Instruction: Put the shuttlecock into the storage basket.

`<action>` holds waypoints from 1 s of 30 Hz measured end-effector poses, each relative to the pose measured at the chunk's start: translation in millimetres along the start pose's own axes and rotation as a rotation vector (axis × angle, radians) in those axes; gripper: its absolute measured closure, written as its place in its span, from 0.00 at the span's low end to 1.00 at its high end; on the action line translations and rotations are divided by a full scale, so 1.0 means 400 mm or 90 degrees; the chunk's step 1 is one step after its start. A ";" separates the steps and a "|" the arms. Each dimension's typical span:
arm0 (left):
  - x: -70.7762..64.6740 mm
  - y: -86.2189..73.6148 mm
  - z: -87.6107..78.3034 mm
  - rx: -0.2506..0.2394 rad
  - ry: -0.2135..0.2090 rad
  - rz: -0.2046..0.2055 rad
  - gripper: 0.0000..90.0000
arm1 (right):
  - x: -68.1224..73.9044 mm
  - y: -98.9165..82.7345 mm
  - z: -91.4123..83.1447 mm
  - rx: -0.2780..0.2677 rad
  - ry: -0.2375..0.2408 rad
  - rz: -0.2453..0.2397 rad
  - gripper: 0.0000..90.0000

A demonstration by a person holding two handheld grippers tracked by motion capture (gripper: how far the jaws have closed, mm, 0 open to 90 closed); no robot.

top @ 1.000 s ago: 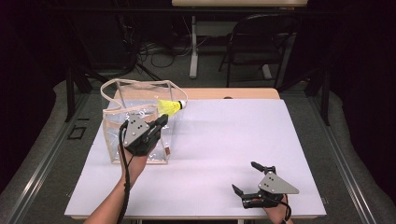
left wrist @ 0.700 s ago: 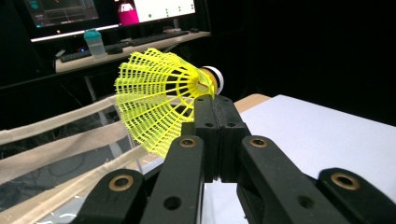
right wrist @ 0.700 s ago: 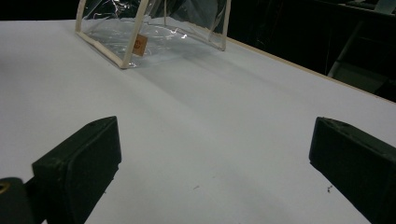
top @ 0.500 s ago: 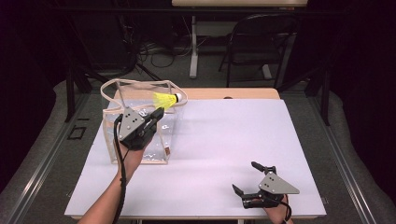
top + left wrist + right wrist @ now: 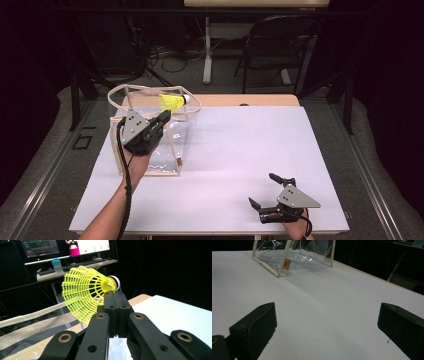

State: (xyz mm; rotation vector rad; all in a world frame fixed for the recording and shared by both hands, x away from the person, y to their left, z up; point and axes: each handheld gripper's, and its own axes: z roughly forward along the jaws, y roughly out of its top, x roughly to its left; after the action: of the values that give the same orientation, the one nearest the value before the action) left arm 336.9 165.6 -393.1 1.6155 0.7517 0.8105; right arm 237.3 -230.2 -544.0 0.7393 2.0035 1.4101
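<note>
- Shuttlecock in yellow is what we hold at the tips of our left gripper, its jaws pressed tight together on the edge of the mesh skirt.
- We see it above the open top of the clear bag, on the far left part of the white table, with its white cork end pointing to the right.
- From the left gripper view the skirt fans out to the left of the closed pads, and the cork sits just past them.
- Our left hand reaches over the near wall of the bag, and the cable trails down along the forearm.
- The bag stands upright with cream trim along its edges, and its looped handles rise on the far side, close around the shuttlecock.
- Our right gripper lies at the near right edge of the table, well apart from the bag, jaws spread wide with nothing between them.
- In the right gripper view bare table shows between the two black pads, and the bag's lower corner stands far off to the left.
</note>
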 end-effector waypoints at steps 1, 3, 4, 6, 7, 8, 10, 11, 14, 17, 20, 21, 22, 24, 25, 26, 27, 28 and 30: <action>0.002 0.001 0.001 -0.002 0.002 -0.002 1.00 | 0.000 0.000 0.000 0.001 0.000 0.001 0.02; 0.008 0.005 0.001 0.000 0.004 -0.002 1.00 | 0.001 0.000 0.000 0.001 0.000 0.001 0.02; 0.010 0.007 0.002 0.000 0.007 -0.004 1.00 | 0.000 0.000 0.000 -0.001 0.000 0.000 0.02; 0.014 0.009 0.003 0.000 0.009 -0.001 1.00 | 0.001 0.000 0.000 0.000 0.000 0.000 0.02; 0.016 0.011 0.004 0.000 0.011 -0.003 1.00 | 0.001 0.001 0.000 0.001 0.000 0.000 0.02; 0.018 0.011 0.005 0.001 0.012 -0.003 1.00 | 0.001 0.001 0.000 0.001 0.001 -0.001 0.02; 0.022 0.012 0.007 0.002 0.013 -0.004 1.00 | 0.001 0.001 0.000 -0.001 0.000 -0.001 0.02; 0.024 0.012 0.008 0.004 0.016 -0.004 1.00 | 0.001 0.001 0.000 0.001 0.000 0.000 0.02; 0.030 0.013 0.013 0.007 0.018 -0.006 1.00 | 0.001 0.001 -0.001 0.001 0.000 0.001 0.02; 0.037 0.016 0.016 0.009 0.019 -0.006 1.00 | 0.001 0.001 0.000 0.001 0.000 0.000 0.02; 0.046 0.019 0.018 0.012 0.021 -0.007 1.00 | 0.001 0.001 0.000 0.000 0.000 0.000 0.02; 0.048 0.020 0.019 0.013 0.023 -0.007 1.00 | 0.001 0.001 0.000 0.000 0.000 0.000 0.02; 0.052 0.020 0.020 0.014 0.023 -0.008 1.00 | 0.001 0.001 0.000 0.001 0.000 0.000 0.02; 0.056 0.022 0.022 0.014 0.025 -0.011 1.00 | 0.001 0.001 0.000 0.001 0.000 0.001 0.02; 0.058 0.021 0.023 0.014 0.025 -0.011 1.00 | 0.001 0.001 0.000 0.002 0.000 0.001 0.02; 0.060 0.021 0.025 0.016 0.026 -0.011 1.00 | 0.001 0.001 0.000 0.003 0.000 0.001 0.02; 0.062 0.020 0.026 0.019 0.027 -0.009 1.00 | 0.001 0.001 0.000 0.003 0.000 0.000 0.02; 0.063 0.018 0.028 0.020 0.027 -0.011 1.00 | 0.001 0.000 0.000 0.003 0.000 0.001 0.02; 0.067 0.016 0.031 0.024 0.028 -0.011 1.00 | 0.001 0.000 0.000 0.004 -0.001 0.002 0.02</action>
State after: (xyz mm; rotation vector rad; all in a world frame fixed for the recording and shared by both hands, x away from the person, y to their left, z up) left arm 362.3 179.6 -385.5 1.6267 0.8148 0.8271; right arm 237.1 -229.6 -543.9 0.7452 2.0073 1.4062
